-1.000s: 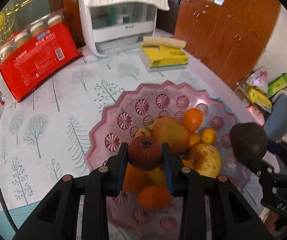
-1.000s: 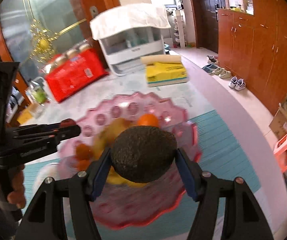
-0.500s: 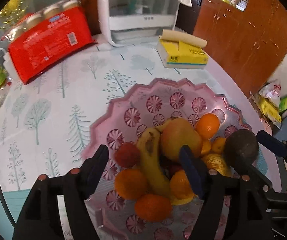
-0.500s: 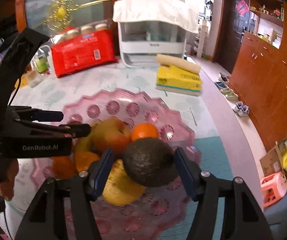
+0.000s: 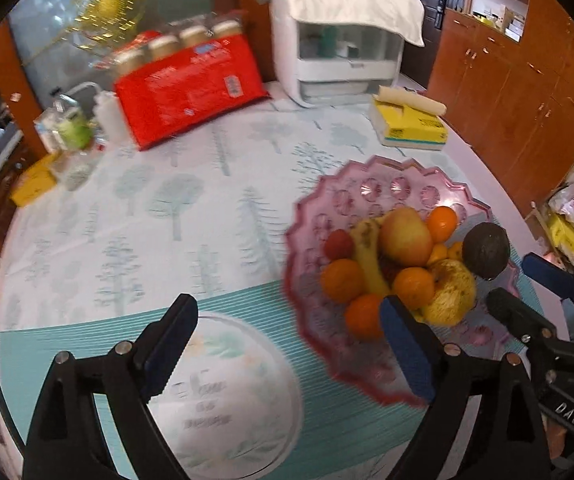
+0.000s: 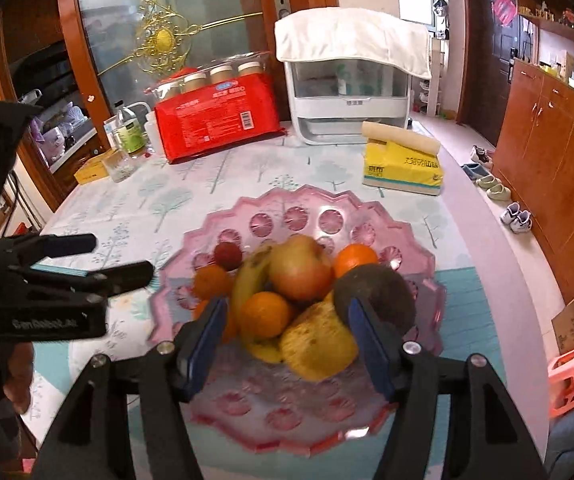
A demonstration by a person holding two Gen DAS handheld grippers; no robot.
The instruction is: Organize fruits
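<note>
Left hand: I see fingers wrapped round the handle at 8 o'clock in the right wrist view. The left gripper [image 5: 287, 344] is tilted steeply down over the tree-print tablecloth [image 5: 147, 220], at 9 o'clock from the pink glass fruit bowl [image 6: 299, 196].
Left tool: the jaws have just been opening and stand spread wide, with nothing between them.
Right hand: the right gripper [image 6: 287, 336] is angled down over the near half of the bowl.
Right tool: the jaws are parted and pinch nothing. The fruit pile shows through the gap.
Avocado [image 6: 379, 288]: in the bowl at 3 o'clock of the pile, resting on a yellow mottled fruit [image 6: 319, 344]. It is partly hidden behind the right-hand finger, and I cannot tell whether they touch.
Small red fruit [image 6: 227, 255]: in the bowl at 10 o'clock of the pile, beside the banana [image 6: 251, 276].
Apple [image 6: 301, 268]: top centre of the pile, with oranges around it.
Writing: "GenRobot.ai" on the left gripper body, blurred, and "DAS" on the right gripper body.
Labels: the yellow tissue pack [image 6: 403, 168] at 1 o'clock and the red pack [image 6: 215, 120] at 11 o'clock carry print too small for me to read.
</note>
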